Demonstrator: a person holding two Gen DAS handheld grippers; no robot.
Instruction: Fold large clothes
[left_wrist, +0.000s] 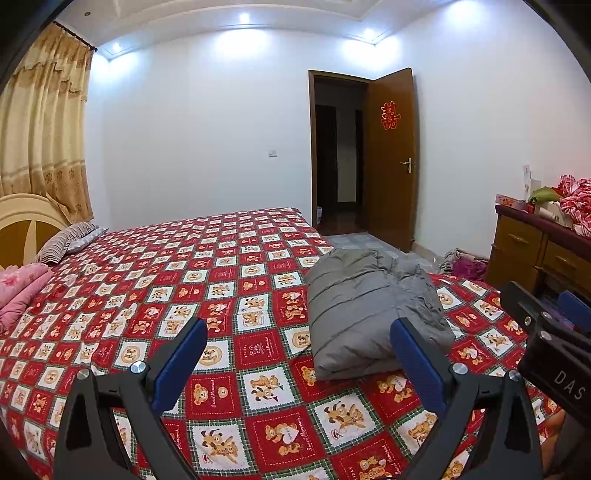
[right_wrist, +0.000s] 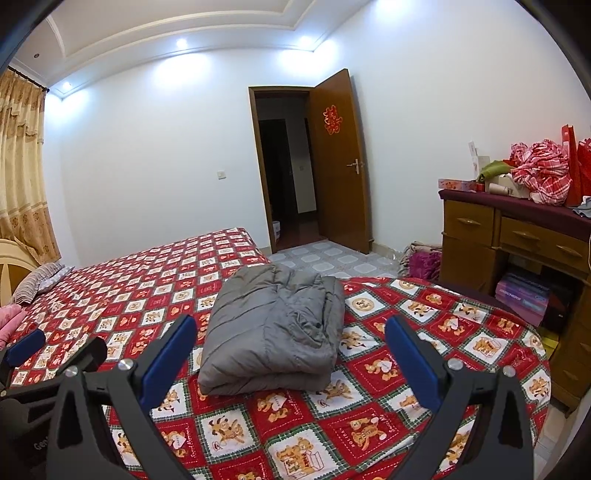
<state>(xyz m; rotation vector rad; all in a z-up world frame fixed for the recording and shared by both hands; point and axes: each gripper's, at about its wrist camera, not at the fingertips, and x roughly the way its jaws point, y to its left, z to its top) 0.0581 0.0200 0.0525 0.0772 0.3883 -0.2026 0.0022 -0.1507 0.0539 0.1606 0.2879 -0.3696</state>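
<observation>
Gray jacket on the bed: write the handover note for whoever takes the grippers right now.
Left gripper: open, holding nothing, above the bedspread.
Right gripper: open, holding nothing, facing the jacket.
Gray jacket: a folded bundle near the bed's foot, touching neither gripper.
Done: the folding looks finished.
Left: perhaps tidy the loose rumpled edge on its right side, or bring the next garment.

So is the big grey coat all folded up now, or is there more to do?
It looks done. The grey coat lies on the bed as a neat, thick bundle, with its sleeves tucked in. Nothing is in hand: the left tongs and right tongs are both open and hold nothing, back from the coat. No other clothes wait on the bedspread near it, so maybe only tidying away is left.
</observation>
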